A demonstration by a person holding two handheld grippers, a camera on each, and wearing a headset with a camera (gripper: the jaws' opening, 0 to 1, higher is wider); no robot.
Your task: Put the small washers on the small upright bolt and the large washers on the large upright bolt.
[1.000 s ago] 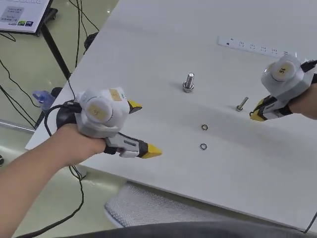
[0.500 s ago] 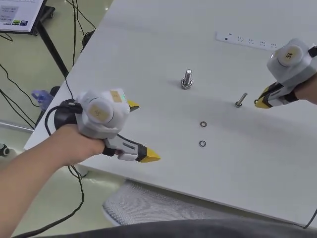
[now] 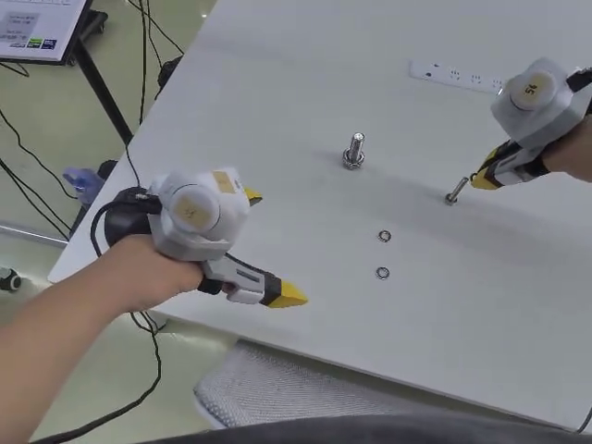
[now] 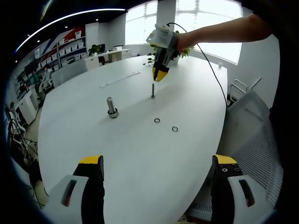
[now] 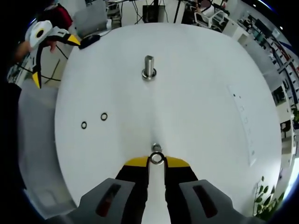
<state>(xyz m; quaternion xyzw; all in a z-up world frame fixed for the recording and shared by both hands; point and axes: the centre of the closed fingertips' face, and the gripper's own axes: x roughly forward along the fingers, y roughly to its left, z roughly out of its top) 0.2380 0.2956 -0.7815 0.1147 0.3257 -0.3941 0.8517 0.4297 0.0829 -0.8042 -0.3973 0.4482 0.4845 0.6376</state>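
Note:
The small upright bolt (image 3: 454,192) stands at the table's right, and the large upright bolt (image 3: 353,151) stands left of it with a ring at its base. My right gripper (image 3: 479,180) hovers just beside the small bolt's top. In the right gripper view its tips (image 5: 157,161) are shut on a small washer (image 5: 157,158) directly over the small bolt (image 5: 156,148). Two small washers (image 3: 384,236) (image 3: 382,273) lie loose on the table nearer me. My left gripper (image 3: 270,246) is open near the front-left edge, holding nothing; its jaws (image 4: 159,161) stand wide apart.
A white power strip (image 3: 453,76) lies at the back right. The table's front edge (image 3: 305,347) runs close below my left gripper, with a mesh chair (image 3: 277,393) under it. Cables and a monitor stand (image 3: 102,92) are on the floor to the left.
My right gripper has moved away from me and toward the small bolt, so its tip now sits beside the bolt's top. My left gripper has barely shifted.

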